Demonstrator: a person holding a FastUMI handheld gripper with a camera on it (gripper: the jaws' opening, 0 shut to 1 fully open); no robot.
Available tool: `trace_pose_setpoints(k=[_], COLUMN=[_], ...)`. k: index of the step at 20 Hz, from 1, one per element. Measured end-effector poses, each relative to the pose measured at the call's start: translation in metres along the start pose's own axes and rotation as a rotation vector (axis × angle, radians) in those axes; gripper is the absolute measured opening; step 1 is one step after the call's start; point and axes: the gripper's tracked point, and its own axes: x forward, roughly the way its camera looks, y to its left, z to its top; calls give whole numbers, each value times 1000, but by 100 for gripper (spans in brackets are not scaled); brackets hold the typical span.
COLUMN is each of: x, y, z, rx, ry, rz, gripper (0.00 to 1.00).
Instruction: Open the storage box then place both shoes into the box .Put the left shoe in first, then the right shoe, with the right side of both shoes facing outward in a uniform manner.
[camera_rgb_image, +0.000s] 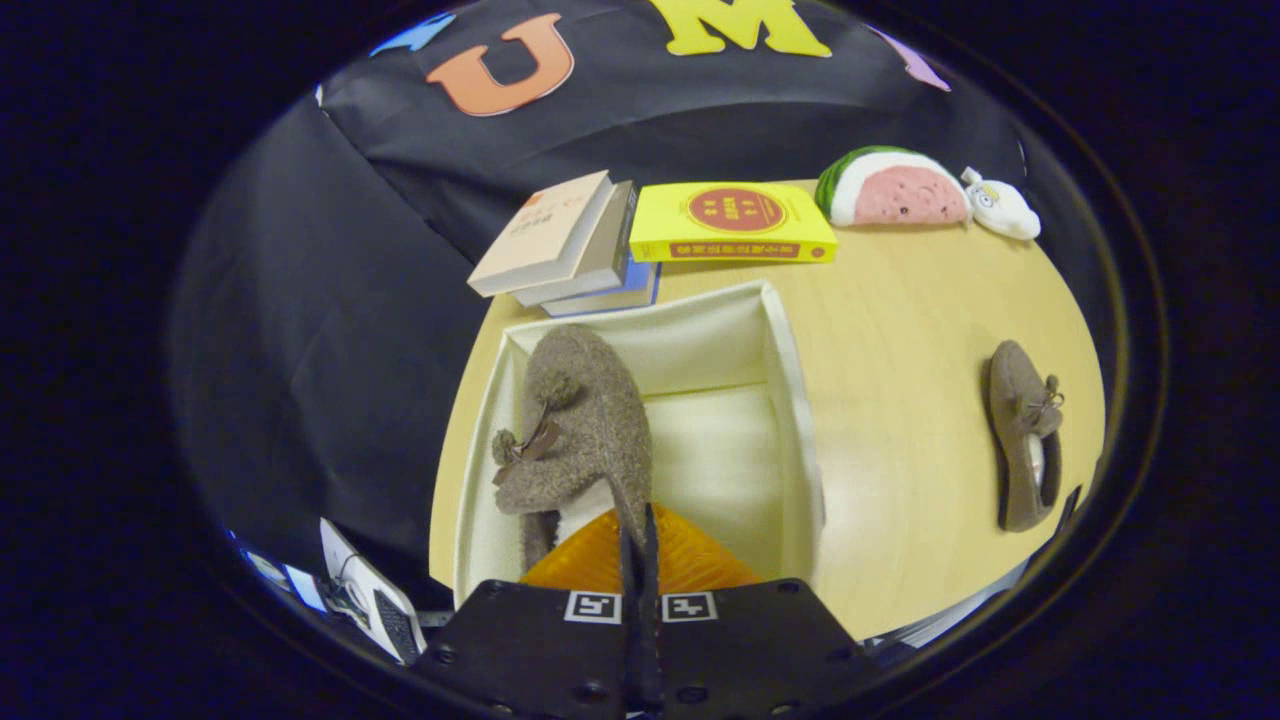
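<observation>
I see the brown fuzzy shoe (580, 420) inside the open cream storage box (790, 400), against its left wall, with my claw (640, 545) apparently pinched tight on its heel edge. The second shoe (1025, 435) lies on the surface (900, 330) right of the box. Beyond the box sit stacked books (560, 245), a yellow book (735, 222) and a watermelon plush (890, 188).

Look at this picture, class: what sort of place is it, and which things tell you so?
Probably a staged booth set up like a home tidying corner. A pale wooden table holds stacked books, a watermelon toy and an open storage box, backed by black cloth. The gripper is shut on a brown shoe in the box.
</observation>
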Motion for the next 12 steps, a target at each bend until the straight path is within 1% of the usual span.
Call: trace_pose_setpoints(k=[3, 6, 9, 11, 12], x=[34, 56, 65, 65, 63], y=[9, 9, 6, 6, 7], z=[-17, -24, -28, -27, -26], rx=[18, 13, -14, -36, -47], ry=[55, 84, 101, 103, 107], rz=[-25, -81, -115, -110, -103], gripper=[0, 0, 0, 0, 2])
